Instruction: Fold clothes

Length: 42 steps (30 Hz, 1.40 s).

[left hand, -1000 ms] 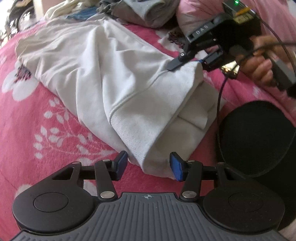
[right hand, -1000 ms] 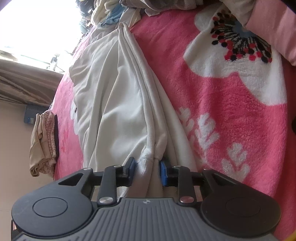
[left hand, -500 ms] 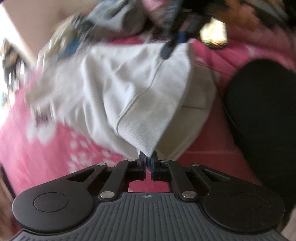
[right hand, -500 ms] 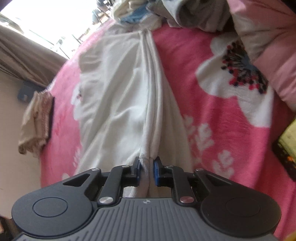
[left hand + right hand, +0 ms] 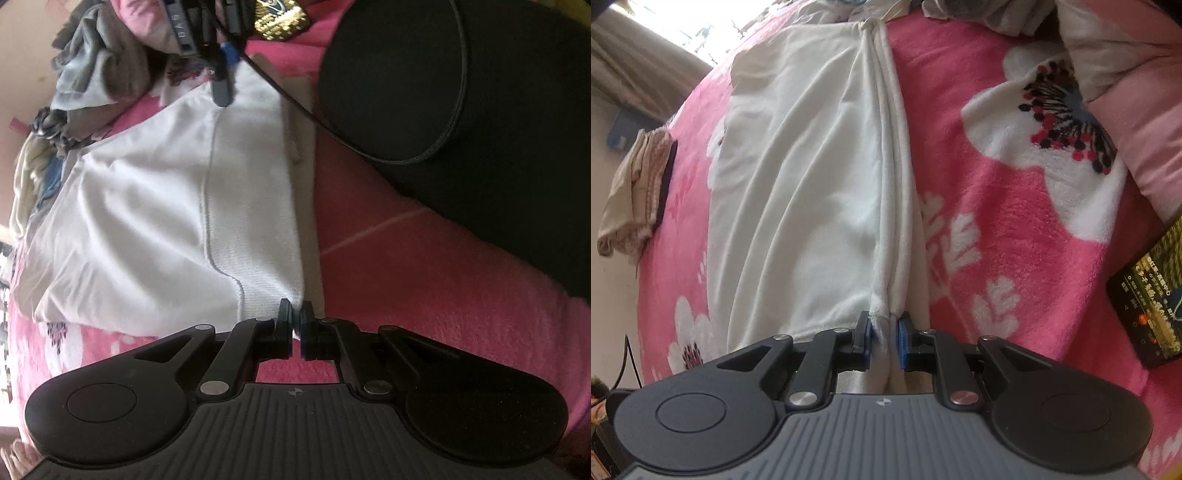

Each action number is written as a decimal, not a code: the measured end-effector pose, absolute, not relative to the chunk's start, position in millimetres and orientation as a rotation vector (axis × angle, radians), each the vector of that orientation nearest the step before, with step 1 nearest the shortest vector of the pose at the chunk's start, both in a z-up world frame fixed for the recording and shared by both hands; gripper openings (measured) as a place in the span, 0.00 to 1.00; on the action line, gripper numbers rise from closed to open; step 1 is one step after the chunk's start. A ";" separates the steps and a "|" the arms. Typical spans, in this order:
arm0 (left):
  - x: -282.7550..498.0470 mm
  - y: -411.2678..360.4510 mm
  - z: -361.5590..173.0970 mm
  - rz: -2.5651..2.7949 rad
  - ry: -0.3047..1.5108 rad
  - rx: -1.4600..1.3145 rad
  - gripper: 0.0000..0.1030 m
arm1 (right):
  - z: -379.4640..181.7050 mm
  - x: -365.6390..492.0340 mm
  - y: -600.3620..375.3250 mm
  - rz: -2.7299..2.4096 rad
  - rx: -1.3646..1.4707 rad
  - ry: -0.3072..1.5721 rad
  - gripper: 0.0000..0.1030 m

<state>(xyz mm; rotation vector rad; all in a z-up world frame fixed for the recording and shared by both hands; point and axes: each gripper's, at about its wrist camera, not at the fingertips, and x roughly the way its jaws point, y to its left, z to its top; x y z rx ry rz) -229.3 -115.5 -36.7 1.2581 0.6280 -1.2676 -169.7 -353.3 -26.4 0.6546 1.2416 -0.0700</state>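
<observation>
Beige curtain (image 5: 635,70), wall; folded tan cloth (image 5: 631,199); pink floral blanket (image 5: 997,166) bearing white garment (image 5: 812,177); phone (image 5: 1152,299). Left gripper (image 5: 295,325) pinches its ribbed hem corner; right gripper (image 5: 884,332) clamps its bunched edge.

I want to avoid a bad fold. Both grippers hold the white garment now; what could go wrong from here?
1. The left gripper pinches only the very corner of the garment's ribbed hem, so it may slip out when pulled.
2. The right gripper clamps a bunched edge of several layers; one may drop and spoil the fold.
3. A black cable crosses the garment near the right gripper and could snag.
</observation>
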 end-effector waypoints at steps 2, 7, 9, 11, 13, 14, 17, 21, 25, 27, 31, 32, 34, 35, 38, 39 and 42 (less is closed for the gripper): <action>-227.8 -114.9 -37.9 -1.279 0.626 1.260 0.01 | -20.2 -171.2 -352.1 -0.063 0.649 1.235 0.15; -224.5 -109.0 -37.9 -1.321 0.605 1.285 0.01 | -15.1 -173.7 -350.7 -0.045 0.608 1.255 0.15; -225.1 -108.5 -41.8 -1.321 0.606 1.287 0.02 | -26.0 -174.0 -348.5 -0.072 0.588 1.281 0.17; -224.7 -109.6 -46.2 -1.314 0.614 1.264 0.04 | -31.4 -177.4 -349.5 -0.090 0.606 1.278 0.19; -222.2 -107.0 -46.9 -1.317 0.619 1.228 0.08 | -30.1 -183.2 -354.2 -0.096 0.647 1.261 0.24; -219.9 -104.1 -45.4 -1.324 0.628 1.208 0.13 | -27.9 -187.7 -357.2 -0.100 0.666 1.254 0.30; -208.8 -92.3 -34.4 -1.341 0.694 1.137 0.20 | -20.5 -203.7 -361.1 -0.098 0.692 1.245 0.36; -192.7 -77.0 -14.4 -1.338 0.734 1.036 0.21 | -22.5 -213.4 -354.5 -0.068 0.663 1.259 0.33; -182.8 -71.5 -0.4 -1.312 0.701 0.936 0.22 | -22.9 -210.2 -342.6 -0.076 0.574 1.272 0.08; -182.0 -75.7 -4.5 -1.297 0.708 0.924 0.22 | -19.0 -211.8 -340.8 -0.089 0.537 1.268 0.07; -189.9 -79.7 -22.6 -1.296 0.756 0.967 0.22 | -25.4 -215.3 -340.7 -0.133 0.473 1.294 0.06; -188.9 -80.9 -28.9 -1.291 0.783 0.984 0.22 | -29.2 -215.4 -339.3 -0.138 0.459 1.302 0.06; -188.1 -79.3 -34.7 -1.284 0.818 1.000 0.23 | -33.0 -214.5 -336.2 -0.133 0.455 1.300 0.07; -186.8 -76.3 -32.6 -1.287 0.825 0.991 0.22 | -34.0 -214.3 -334.4 -0.130 0.450 1.297 0.08; -177.2 -64.5 -17.2 -1.291 0.839 0.938 0.23 | -22.2 -219.9 -333.5 -0.117 0.442 1.278 0.11; -173.0 -59.9 -10.7 -1.288 0.840 0.916 0.23 | -14.3 -223.2 -336.4 -0.117 0.450 1.263 0.12; -157.4 -50.1 11.3 -1.261 0.802 0.847 0.23 | 12.0 -227.5 -341.8 -0.107 0.470 1.188 0.12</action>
